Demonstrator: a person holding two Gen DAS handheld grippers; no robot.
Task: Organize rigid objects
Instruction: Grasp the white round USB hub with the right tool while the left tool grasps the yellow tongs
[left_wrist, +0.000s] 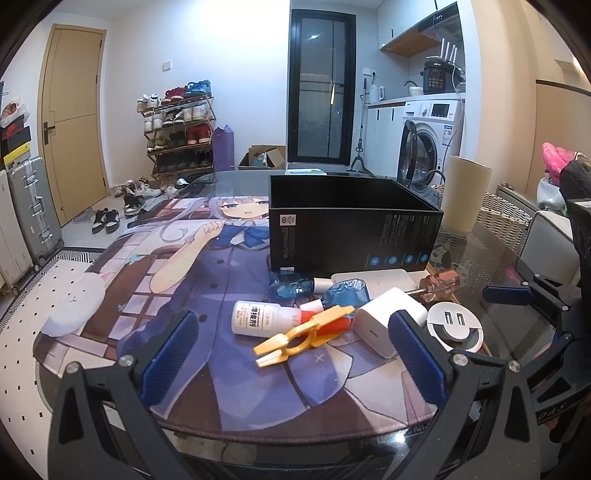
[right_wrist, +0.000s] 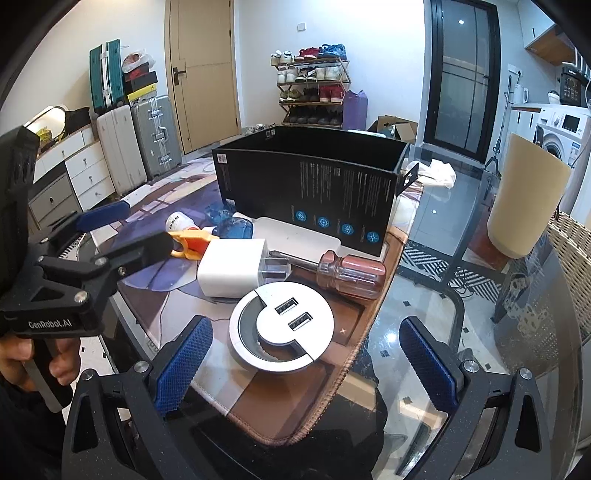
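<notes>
A black open box (left_wrist: 351, 225) (right_wrist: 314, 184) stands on the printed mat. In front of it lie a white glue bottle (left_wrist: 258, 318), an orange clip (left_wrist: 303, 334) (right_wrist: 192, 240), a white charger (left_wrist: 388, 319) (right_wrist: 234, 271), a round USB socket (left_wrist: 455, 325) (right_wrist: 282, 334), a screwdriver (left_wrist: 439, 284) (right_wrist: 347, 271), a flat white block (left_wrist: 373, 280) (right_wrist: 299, 236) and blue plastic wraps (left_wrist: 347, 291). My left gripper (left_wrist: 291, 363) is open, just short of the clip and charger. My right gripper (right_wrist: 306, 365) is open and empty, with the USB socket close in front of it.
The mat (left_wrist: 207, 280) covers a round glass table (right_wrist: 443, 221). A tall beige cylinder (left_wrist: 465, 195) (right_wrist: 528, 199) stands right of the box. A wicker chair (left_wrist: 506, 218) sits beyond the table's right edge. Suitcases, a shoe rack and a washing machine line the room.
</notes>
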